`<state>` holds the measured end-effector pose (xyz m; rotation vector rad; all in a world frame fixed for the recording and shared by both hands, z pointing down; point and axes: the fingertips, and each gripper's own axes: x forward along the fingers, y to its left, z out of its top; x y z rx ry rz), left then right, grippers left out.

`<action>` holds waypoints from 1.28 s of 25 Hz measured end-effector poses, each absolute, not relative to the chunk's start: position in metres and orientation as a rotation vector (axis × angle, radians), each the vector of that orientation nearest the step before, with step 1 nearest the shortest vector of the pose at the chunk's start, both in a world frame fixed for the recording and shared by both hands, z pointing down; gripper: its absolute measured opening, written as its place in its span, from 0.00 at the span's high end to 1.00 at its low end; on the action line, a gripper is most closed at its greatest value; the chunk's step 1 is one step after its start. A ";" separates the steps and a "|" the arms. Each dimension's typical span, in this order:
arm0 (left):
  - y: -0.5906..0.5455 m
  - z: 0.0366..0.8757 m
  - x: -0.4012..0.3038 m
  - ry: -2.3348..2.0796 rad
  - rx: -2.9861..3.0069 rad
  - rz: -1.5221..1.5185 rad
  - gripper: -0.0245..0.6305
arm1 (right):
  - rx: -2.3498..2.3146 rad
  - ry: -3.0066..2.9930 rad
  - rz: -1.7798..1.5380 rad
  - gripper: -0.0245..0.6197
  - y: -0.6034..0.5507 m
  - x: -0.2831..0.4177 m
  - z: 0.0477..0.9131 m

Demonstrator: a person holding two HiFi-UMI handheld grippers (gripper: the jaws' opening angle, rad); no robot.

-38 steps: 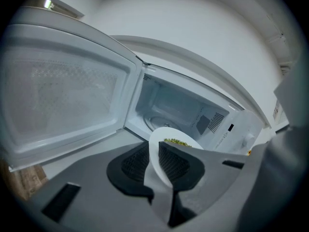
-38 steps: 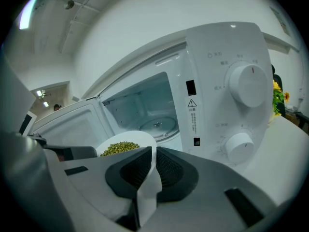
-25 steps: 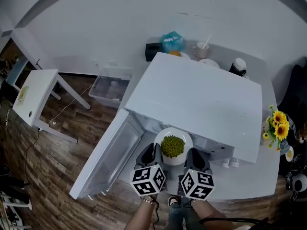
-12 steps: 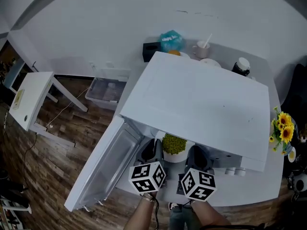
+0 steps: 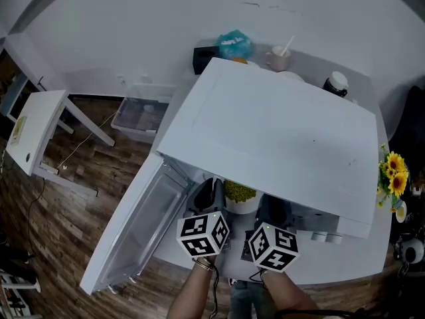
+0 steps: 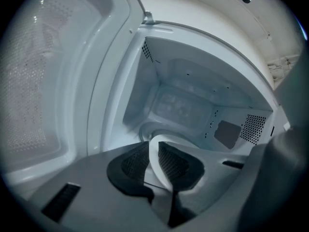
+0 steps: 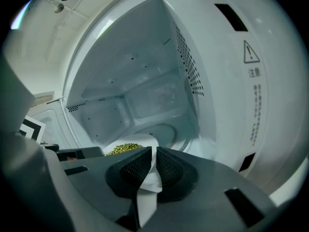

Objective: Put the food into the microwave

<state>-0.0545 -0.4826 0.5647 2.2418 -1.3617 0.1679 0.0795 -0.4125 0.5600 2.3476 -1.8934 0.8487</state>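
White desk is occupied by a white microwave, whose door is swung open toward the desk's left edge. A white bowl of green food is held at the mouth of the cavity, partly hidden under the microwave's top. Its rim is clamped on opposite sides by the left gripper and the right gripper, each with jaws pressed onto it.

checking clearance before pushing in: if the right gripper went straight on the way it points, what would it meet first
Nothing near: the right gripper, shut on the white bowl of green beans, points into the open white microwave. Its back wall looks first, though depth is unclear.
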 end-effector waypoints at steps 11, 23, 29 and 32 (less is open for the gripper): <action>-0.497 0.567 -0.047 -1.388 2.242 0.154 0.87 | 2.426 -1.795 0.841 0.90 -0.427 0.087 0.562; -0.497 0.561 -0.049 -1.416 2.279 0.133 0.87 | 2.416 -1.763 0.743 0.90 -0.426 0.086 0.559; -0.482 0.551 -0.058 -1.438 2.273 0.114 0.87 | 2.388 -1.786 0.708 0.90 -0.415 0.081 0.553; -0.470 0.548 -0.064 -1.452 2.261 0.122 0.87 | 2.354 -1.813 0.696 0.90 -0.406 0.076 0.550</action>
